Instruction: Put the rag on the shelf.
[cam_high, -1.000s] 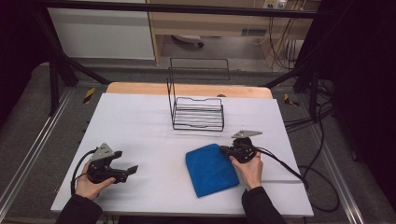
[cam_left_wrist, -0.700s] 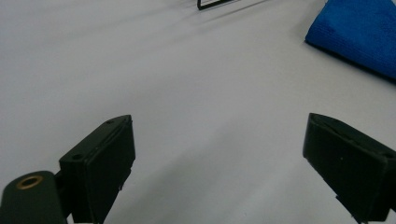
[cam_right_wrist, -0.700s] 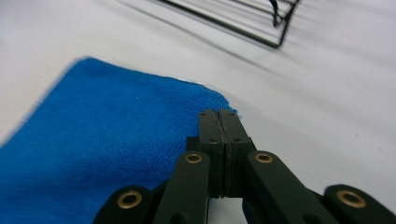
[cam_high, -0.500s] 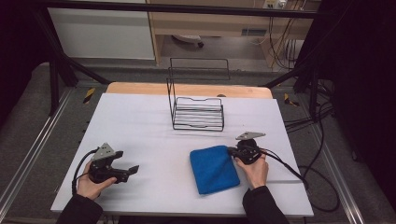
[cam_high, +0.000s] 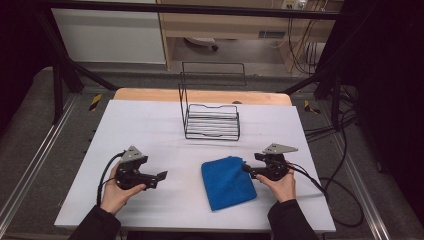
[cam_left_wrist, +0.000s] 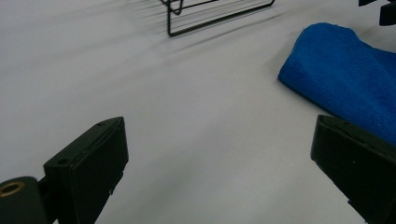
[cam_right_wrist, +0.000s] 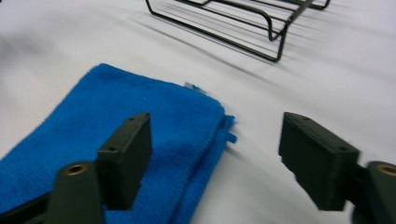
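1. Near left of the white table top (cam_high: 150, 125): the black two-jaw left gripper (cam_high: 161, 175) rests in the person's left hand (cam_high: 116, 192), jaws spread wide w/ nothing between them, bare table in the gap. Risk, as a judgement: it sits well apart from the cloth, so it can't steady the fabric if the other side tugs.

2. Centre, near edge: the folded blue microfibre cloth (cam_high: 227, 182) lies flat on the table, a small pale tag (cam_right_wrist: 192, 86) at its far corner. Likely trouble: a pinch on one layer only would let the fold fall open.

3. Centre, far side: the black wire rack (cam_high: 211, 120) stands upright, apart from the cloth. A lifted cloth swung that way could snag on its wires.

4. Near right: the black two-jaw right gripper (cam_high: 246, 168), held in the person's right hand (cam_high: 280, 182), is spread open at the cloth's right edge; one jaw over the fabric, the other over bare table. Closing from here might only scrape the edge & push the cloth left, not catch it. Contact w/ the fabric: can't tell.
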